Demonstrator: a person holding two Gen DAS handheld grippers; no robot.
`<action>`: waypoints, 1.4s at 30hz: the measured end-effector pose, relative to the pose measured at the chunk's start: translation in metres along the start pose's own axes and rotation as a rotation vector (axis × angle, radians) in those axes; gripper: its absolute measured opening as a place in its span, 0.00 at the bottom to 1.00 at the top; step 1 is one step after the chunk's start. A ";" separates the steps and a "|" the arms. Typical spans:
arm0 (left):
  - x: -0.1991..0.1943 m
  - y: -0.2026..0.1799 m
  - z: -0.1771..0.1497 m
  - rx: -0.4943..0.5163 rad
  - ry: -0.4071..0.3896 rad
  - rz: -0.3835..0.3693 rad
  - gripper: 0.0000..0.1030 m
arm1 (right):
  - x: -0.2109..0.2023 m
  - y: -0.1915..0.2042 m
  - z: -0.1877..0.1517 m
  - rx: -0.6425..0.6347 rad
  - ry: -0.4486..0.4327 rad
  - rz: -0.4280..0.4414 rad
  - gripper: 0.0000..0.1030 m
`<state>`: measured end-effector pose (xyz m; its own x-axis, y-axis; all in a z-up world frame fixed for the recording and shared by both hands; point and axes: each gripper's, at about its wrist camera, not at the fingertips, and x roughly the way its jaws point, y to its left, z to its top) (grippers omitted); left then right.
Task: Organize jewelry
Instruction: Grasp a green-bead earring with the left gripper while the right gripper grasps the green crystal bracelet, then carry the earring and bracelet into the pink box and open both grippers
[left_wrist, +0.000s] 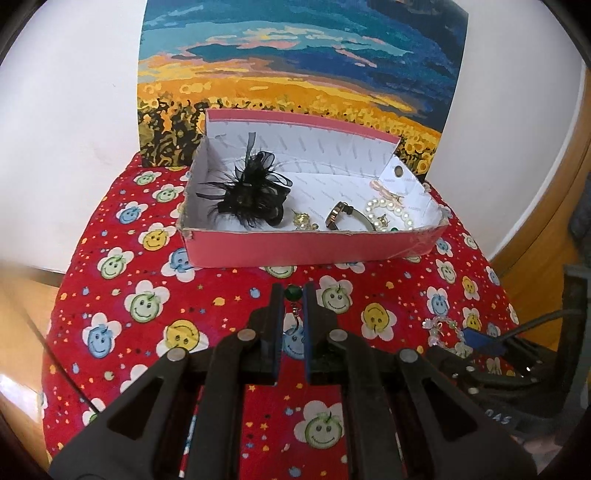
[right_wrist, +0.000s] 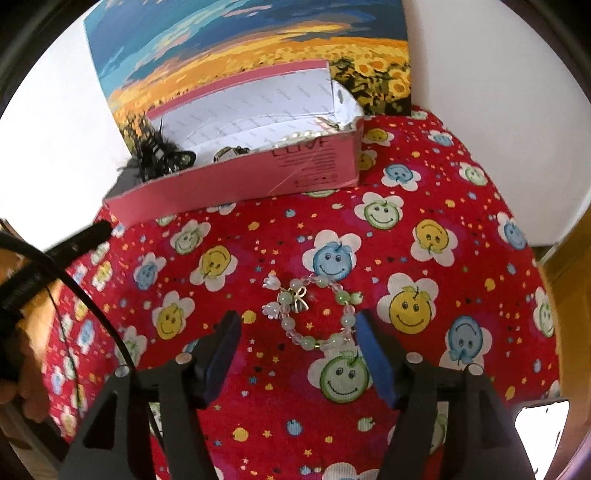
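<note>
In the left wrist view, the left gripper (left_wrist: 293, 295) is sitting at lower centre, its jaws clamped on a green earring (left_wrist: 293, 294) whose hook is dangling between them. The pink box (left_wrist: 314, 245) is lying across the middle of the frame, already holding a black feather clip (left_wrist: 251, 194), a gold earring (left_wrist: 303, 222), a bangle (left_wrist: 341, 218) and a pearl bracelet (left_wrist: 391, 210).

In the right wrist view, the right gripper (right_wrist: 298, 328) is standing at lower centre with its jaws spread and holding nothing, straddling a pale bead bracelet (right_wrist: 314, 314) lying on the red cloth (right_wrist: 443, 295) at centre. Judging by this, most pieces are boxed; the earring and bead bracelet are waiting.
</note>
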<state>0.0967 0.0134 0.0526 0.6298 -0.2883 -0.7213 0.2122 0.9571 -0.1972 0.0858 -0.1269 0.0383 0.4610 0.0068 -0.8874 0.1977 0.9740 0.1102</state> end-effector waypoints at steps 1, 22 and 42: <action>-0.001 0.000 0.000 -0.001 -0.002 0.001 0.01 | 0.000 0.002 -0.001 -0.016 -0.001 -0.016 0.65; -0.034 0.007 0.019 0.039 -0.072 0.015 0.01 | -0.020 -0.021 0.006 0.075 -0.038 0.023 0.19; -0.012 0.000 0.073 0.096 -0.093 -0.002 0.01 | -0.055 -0.009 0.084 -0.016 -0.170 0.026 0.19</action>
<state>0.1440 0.0151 0.1097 0.6950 -0.2958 -0.6554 0.2809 0.9507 -0.1312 0.1308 -0.1548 0.1237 0.6054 -0.0049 -0.7959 0.1704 0.9776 0.1236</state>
